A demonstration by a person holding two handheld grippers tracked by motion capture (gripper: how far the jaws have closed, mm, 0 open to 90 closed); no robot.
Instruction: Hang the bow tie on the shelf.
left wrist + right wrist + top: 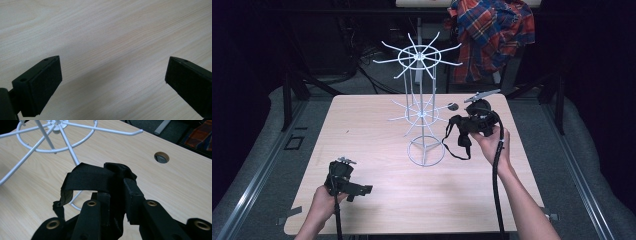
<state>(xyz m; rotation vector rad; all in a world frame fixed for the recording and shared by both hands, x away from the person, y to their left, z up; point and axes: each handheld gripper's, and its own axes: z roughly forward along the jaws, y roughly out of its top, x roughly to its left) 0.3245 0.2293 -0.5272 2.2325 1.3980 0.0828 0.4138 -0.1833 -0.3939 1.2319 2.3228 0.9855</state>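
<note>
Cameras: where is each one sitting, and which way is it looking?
High view: above the person's side, looking forward and down on the table and white wire rack; both forearms, the left gripper and the right gripper show.
Left gripper view: rides on the left gripper, looking down at bare tabletop between its two open jaws.
Right gripper view: rides on the right gripper, looking along jaws shut on a black strap, toward the rack.
Shared: the high and right gripper views both show rack and strap.

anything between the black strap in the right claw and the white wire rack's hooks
Nothing visible. The right claw is shut on the black fabric strap, and only open air lies between it and the nearest hook of the white wire rack on the wooden table.
</note>
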